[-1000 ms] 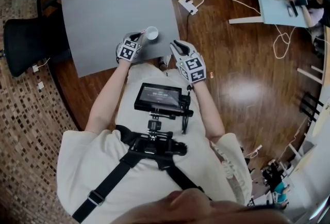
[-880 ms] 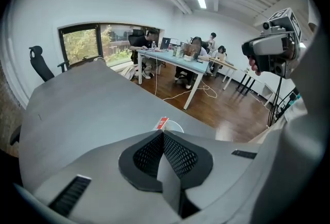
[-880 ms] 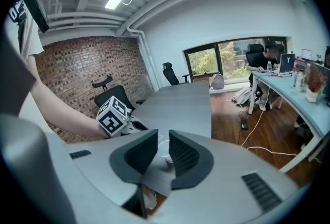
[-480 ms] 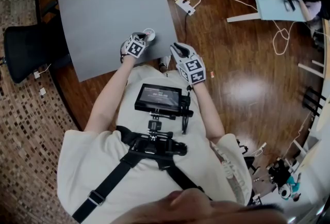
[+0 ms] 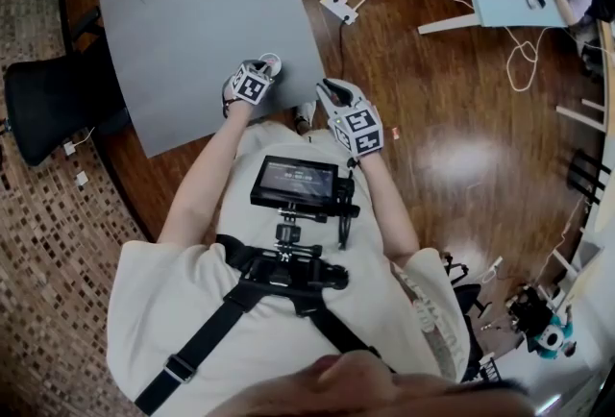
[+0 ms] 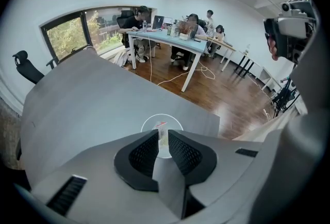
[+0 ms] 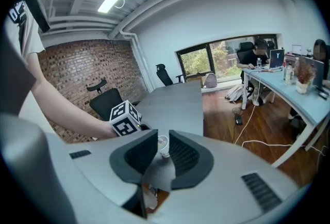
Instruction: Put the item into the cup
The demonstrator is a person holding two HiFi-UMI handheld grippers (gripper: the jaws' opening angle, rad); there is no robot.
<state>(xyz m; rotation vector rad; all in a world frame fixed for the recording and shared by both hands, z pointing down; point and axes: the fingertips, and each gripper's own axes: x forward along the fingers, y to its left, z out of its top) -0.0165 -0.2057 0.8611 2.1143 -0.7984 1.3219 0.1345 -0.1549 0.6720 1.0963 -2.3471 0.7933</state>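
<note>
Left gripper (image 6: 163,134) has its fingers pinching the packet (image 6: 161,127) with the cup (image 6: 175,120) right beneath them on the surface (image 6: 93,109), so lower it straight past the rim before letting go, while the right gripper (image 7: 163,145) hangs spread and empty.

We find the cup (image 5: 273,64) on the table (image 5: 192,12), at its 5 o'clock corner. The chair (image 5: 48,98) stands at the table's 8 o'clock, the power strip (image 5: 338,8) on the floor (image 5: 452,88) at 3 o'clock.
</note>
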